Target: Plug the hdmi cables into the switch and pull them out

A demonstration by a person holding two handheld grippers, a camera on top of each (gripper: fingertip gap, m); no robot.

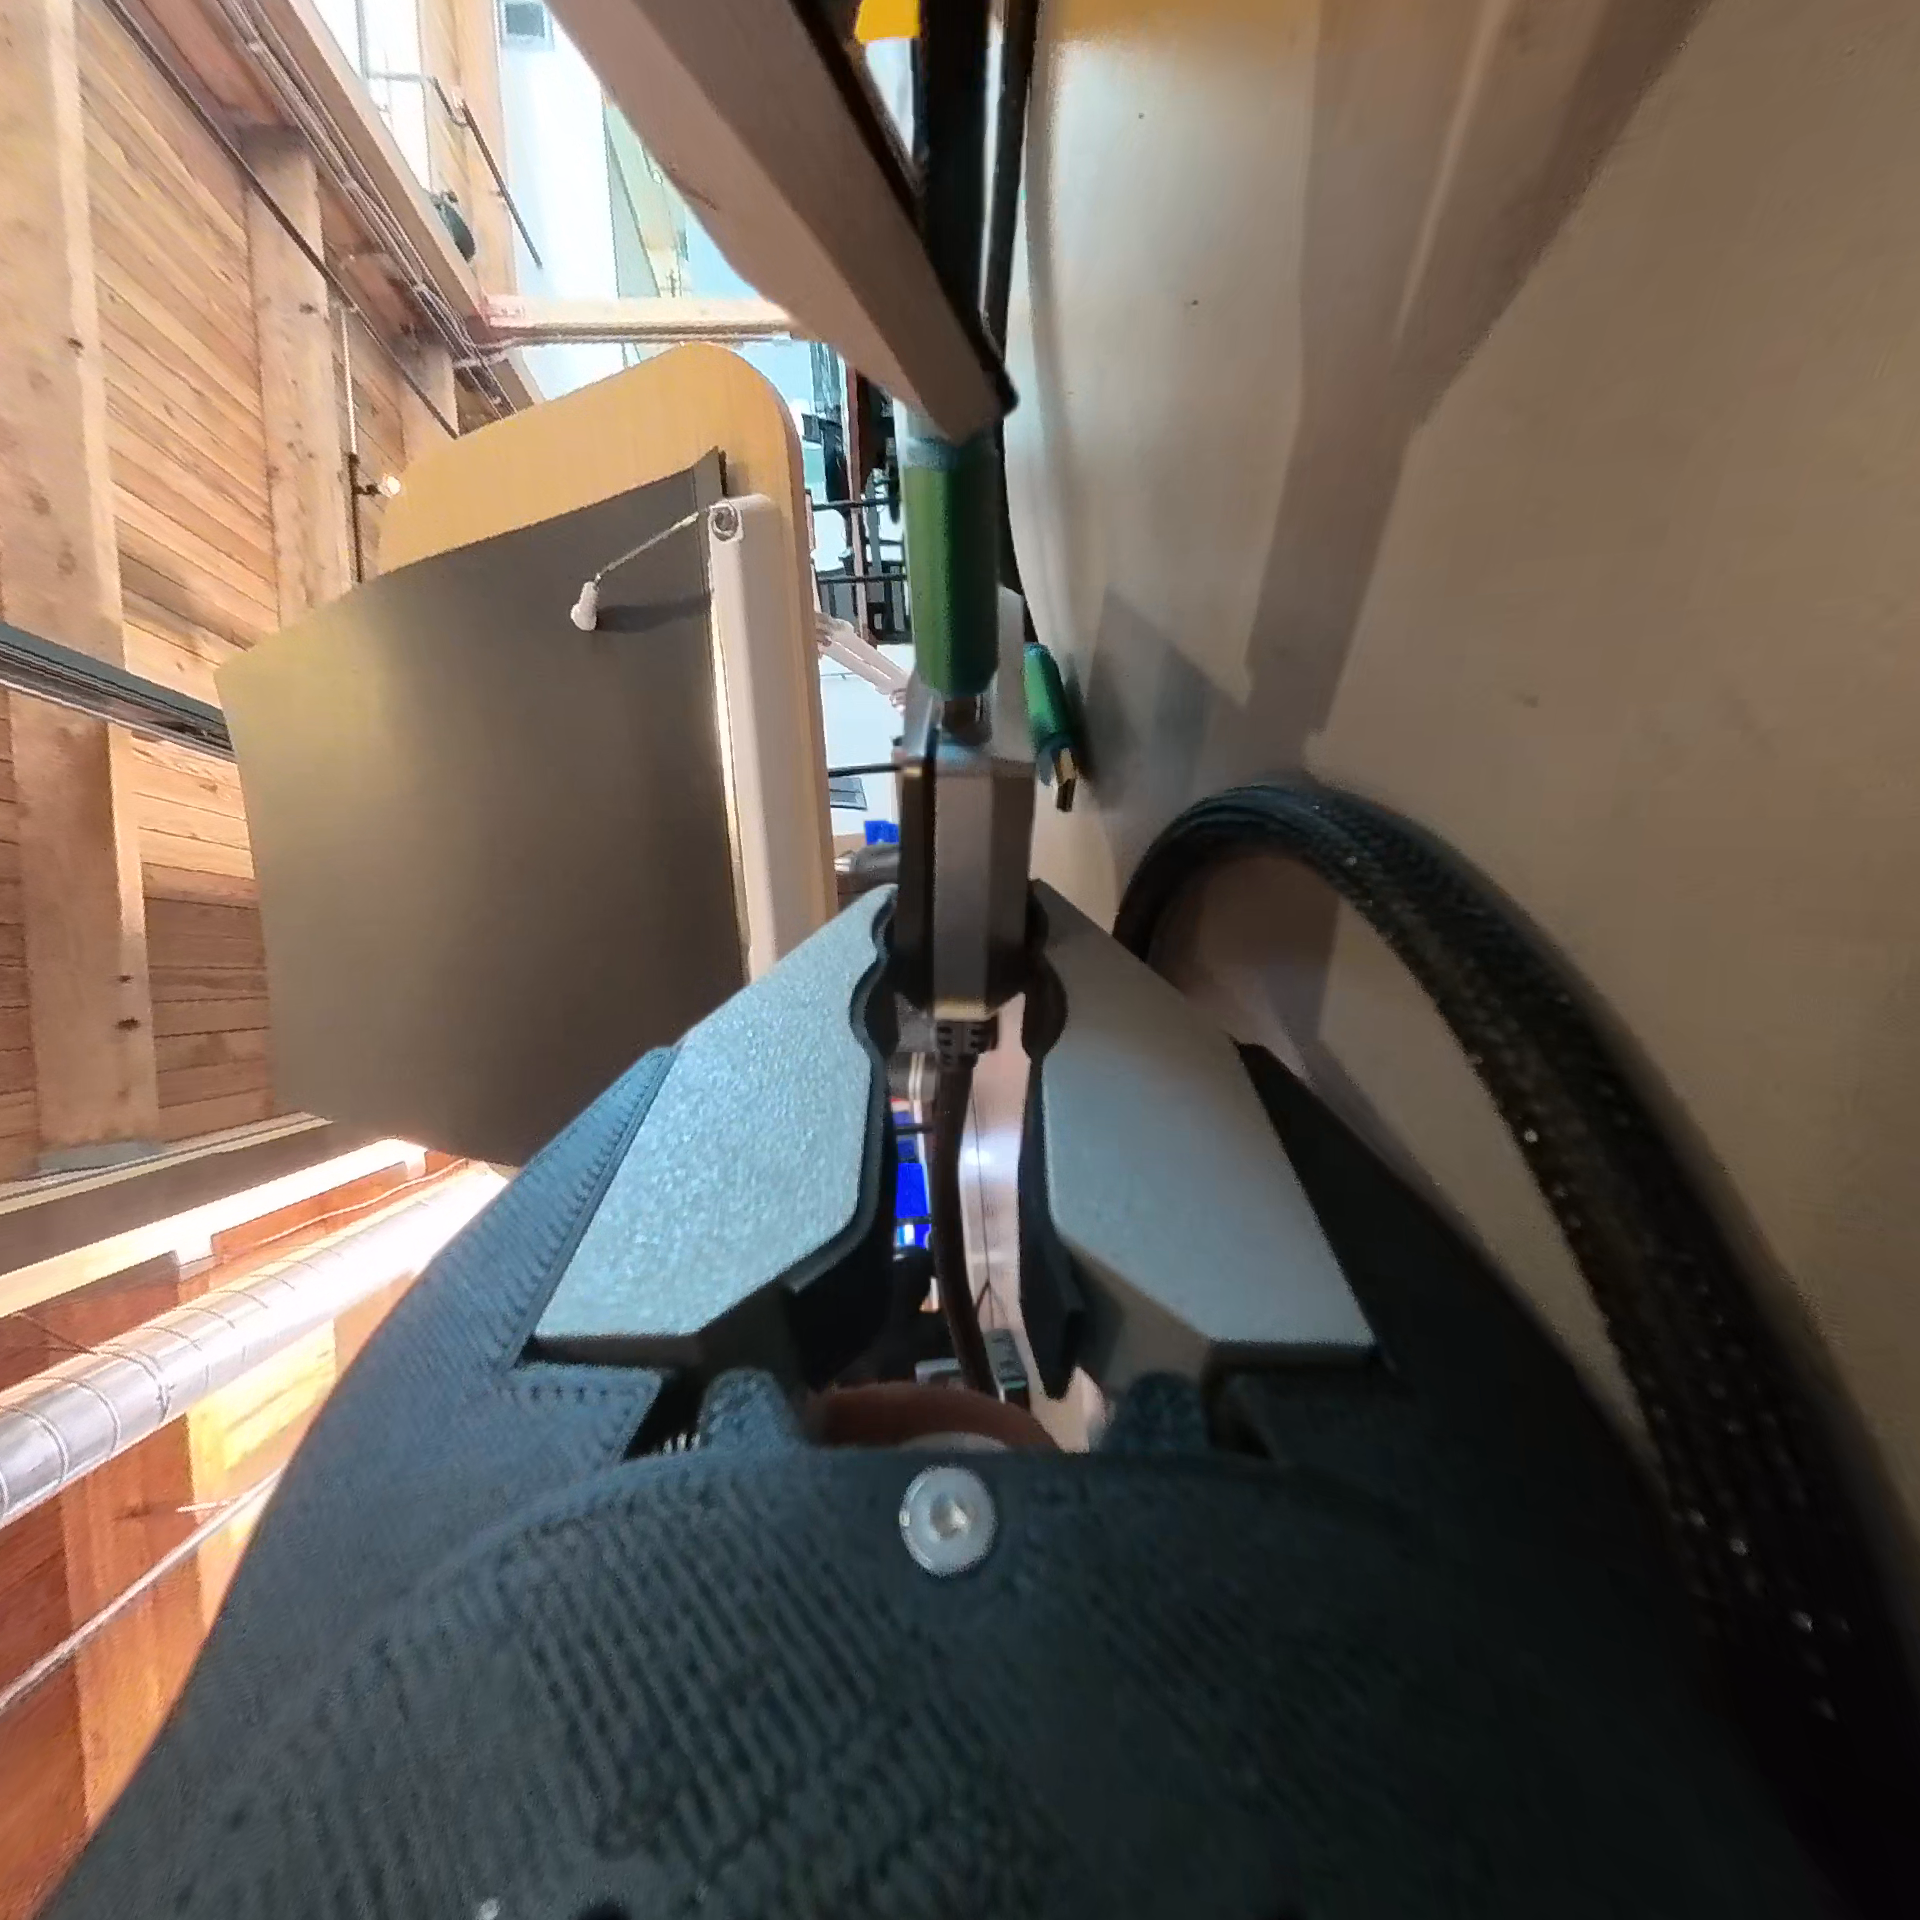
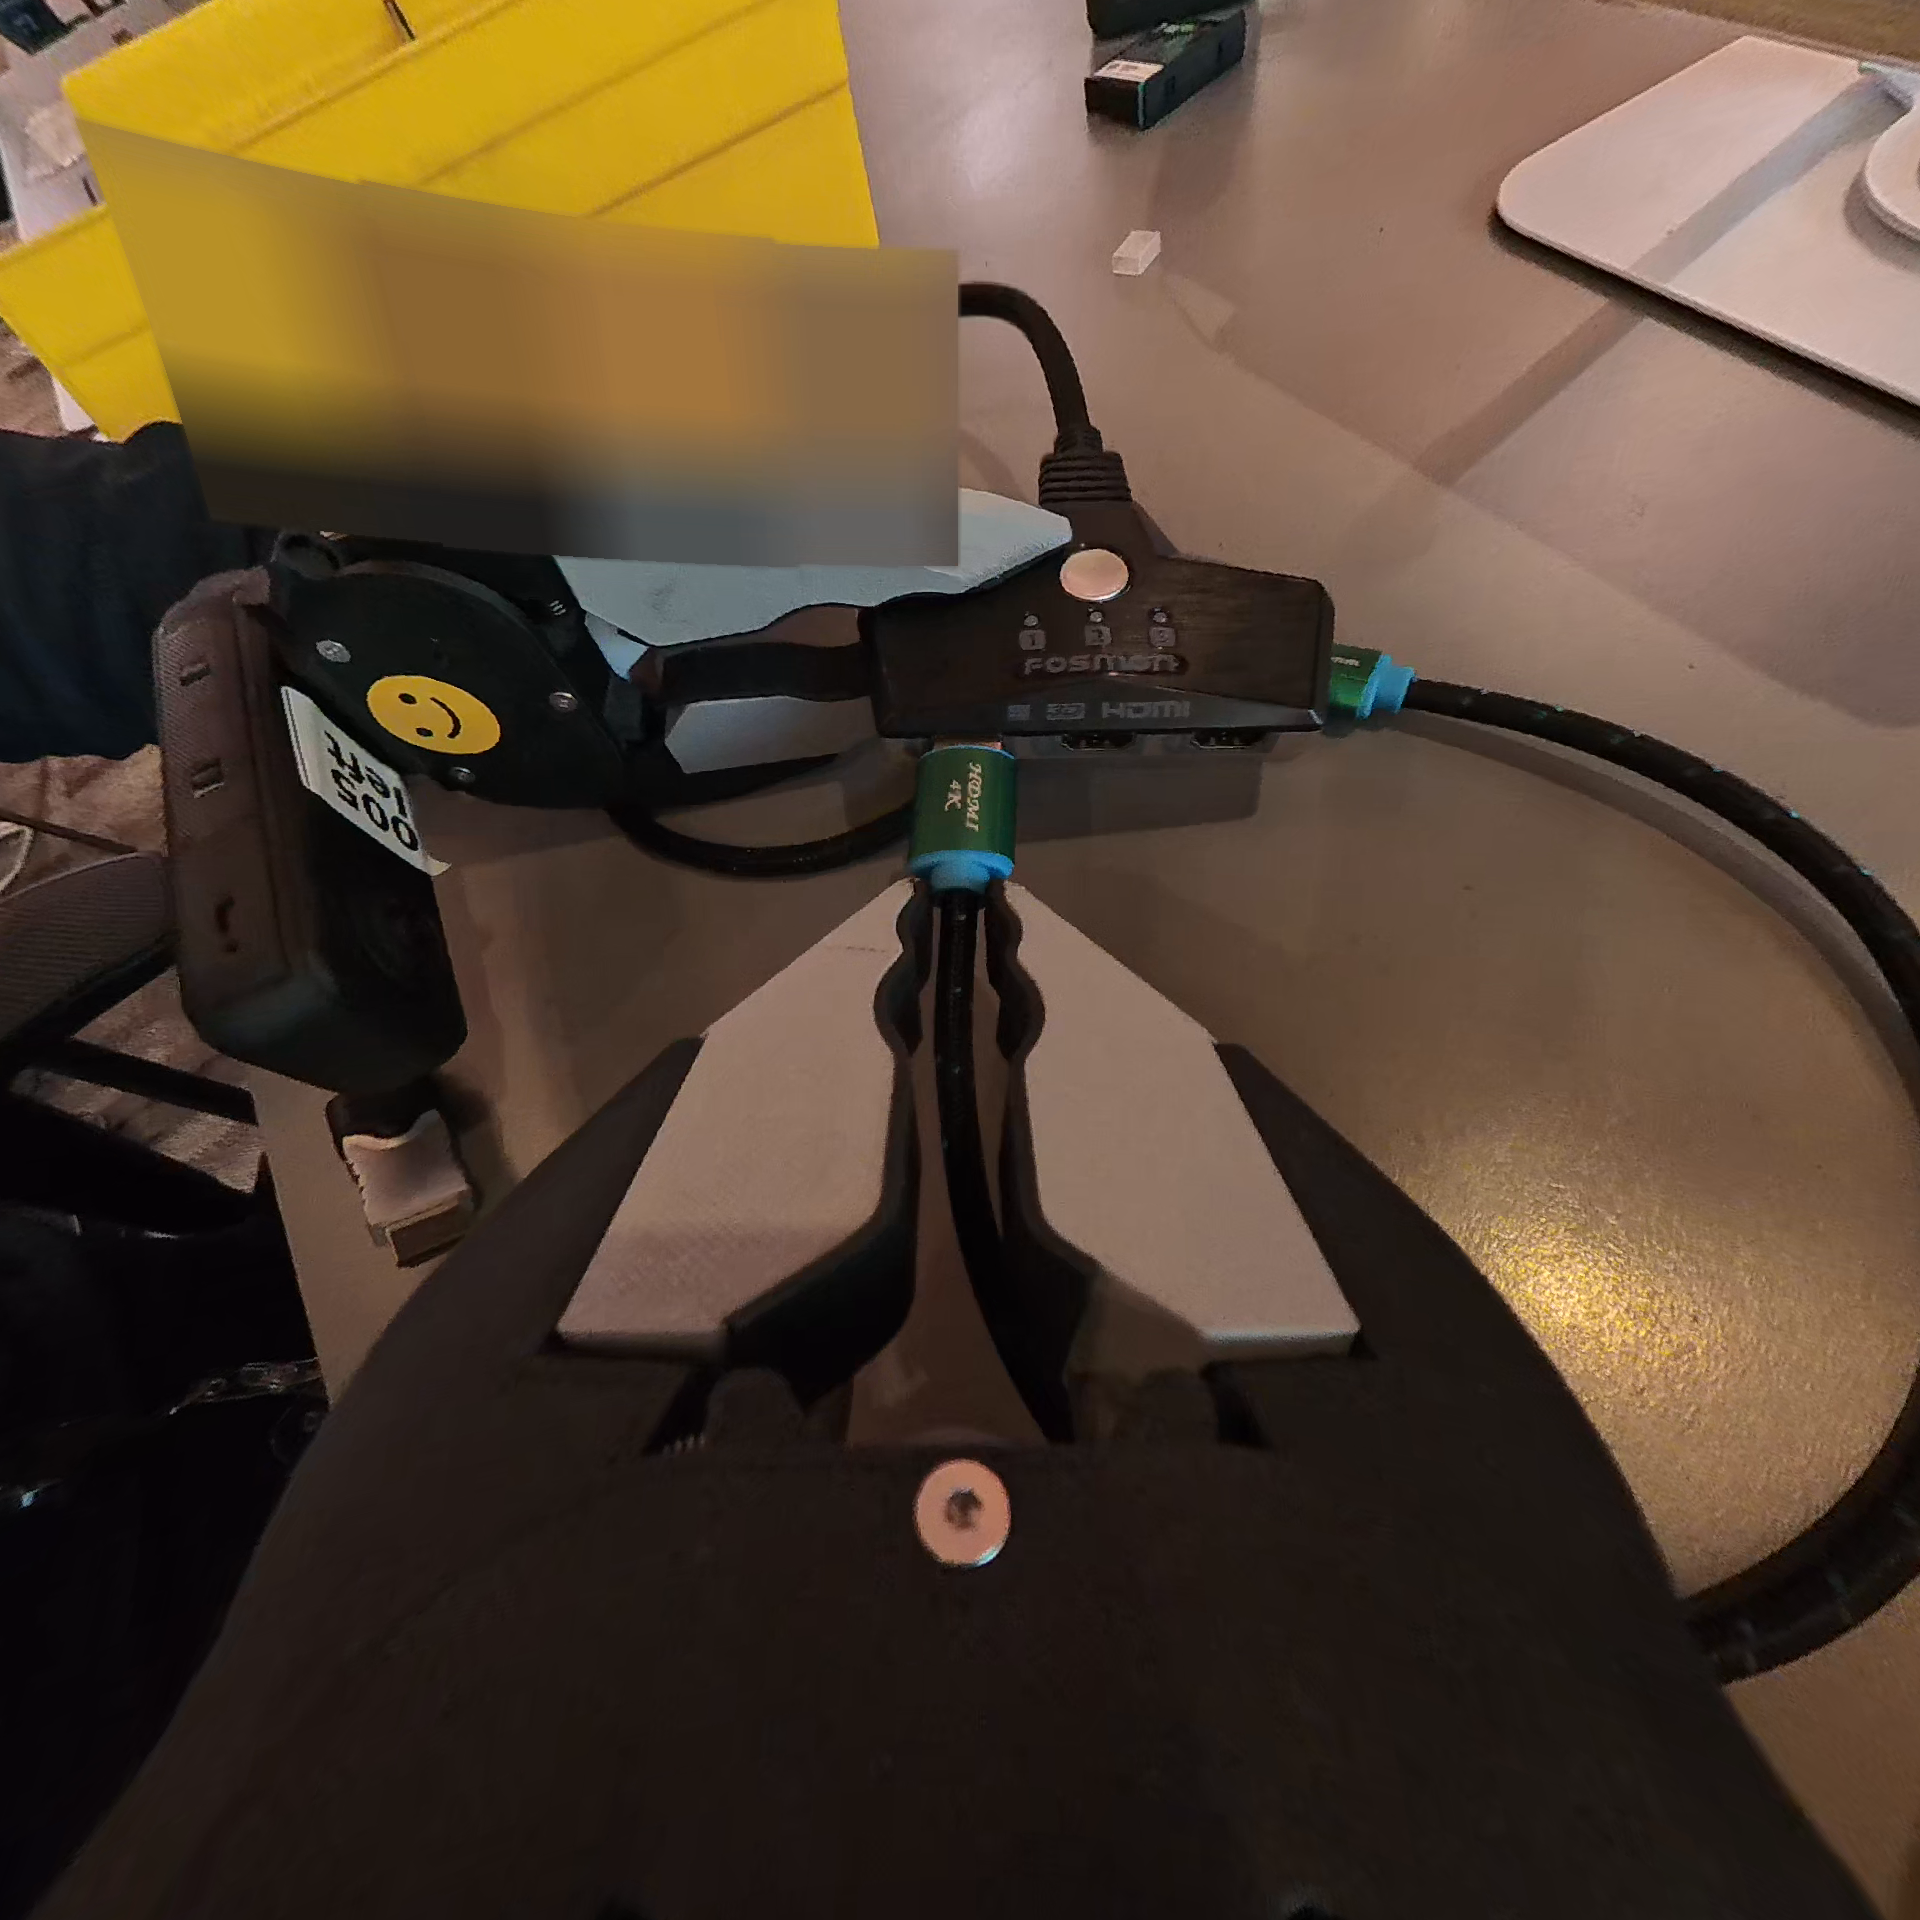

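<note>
Grippers at work on the HDMI switch (image 2: 1101,665)
Left gripper (image 1: 961,961) clamps it; right gripper (image 2: 956,914), pinching the cable (image 2: 961,1039) behind the green plug (image 2: 961,816), risks skewing it.

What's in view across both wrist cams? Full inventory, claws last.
HDMI switch: one, black, on the table, clamped at its left end by the left claw.
Green HDMI plug: one, green with blue collar, at the switch's leftmost front port.
Second green plug: one, green and blue, lying by the switch's right end.
Braided cable: black, looping over the table on the right.
Switch's own lead: one, black, leaving the back.
Table: one, grey.
White tray: one, far right.
Yellow bin: one, far left.
Left claw: shut on the switch.
Right claw: shut on the cable just behind the plug.
</note>
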